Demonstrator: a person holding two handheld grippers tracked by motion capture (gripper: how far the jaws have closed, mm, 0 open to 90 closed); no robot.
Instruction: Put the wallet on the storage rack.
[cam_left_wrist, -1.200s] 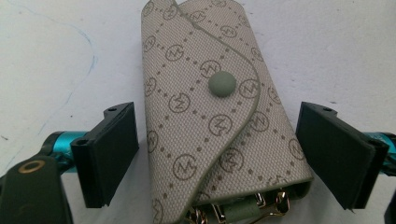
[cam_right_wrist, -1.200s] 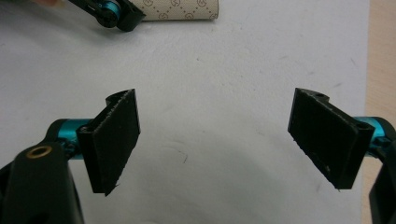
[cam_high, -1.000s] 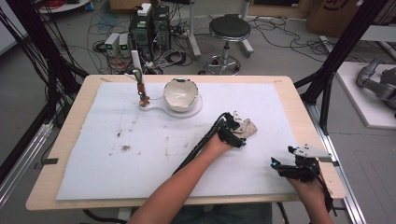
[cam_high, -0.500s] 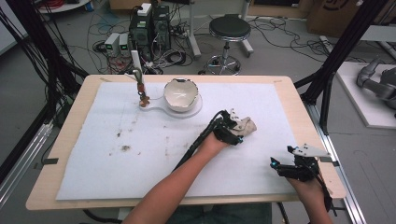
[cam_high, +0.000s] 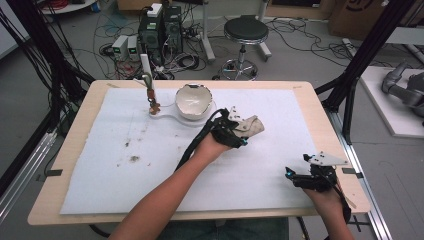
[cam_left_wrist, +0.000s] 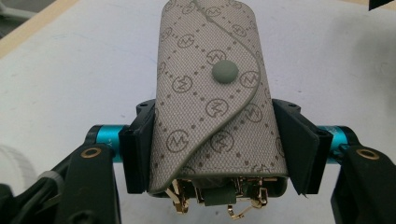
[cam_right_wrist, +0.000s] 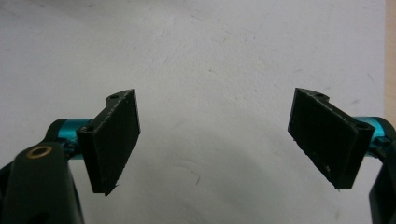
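Now the left gripper (cam_high: 239, 131) has the grey-beige patterned fabric key pouch (cam_left_wrist: 215, 93) clamped between its two black jaws, one pad pressing on each long side, and the pouch is off the white table mat (cam_high: 100, 145). A second ago, in the high view, the same gripper sat lower over the mat with the pouch under it. Since then its jaws have been closing onto the pouch, and hand and pouch have come up and a little toward the white ceramic bowl (cam_high: 192, 100) at the far edge of the mat. The pouch now hangs in the air to the right of that bowl and nearer the person, apart from it.

In the left gripper view the pouch stands lengthwise between the jaws, its snap-buttoned flap facing the camera and the gold metal key hooks (cam_left_wrist: 205, 205) showing at its open lower end. The grip looks square and the flap is closed, so the pick-up seems done. What is left, I judge, is carrying the pouch to wherever it belongs, or handing it across.

The right gripper (cam_high: 295, 177) rests far to the right of the bowl, by the near edge of the mat, where it was a second ago. Its jaws stand wide apart with nothing between them but bare mat, so it is free to take or steady the pouch.
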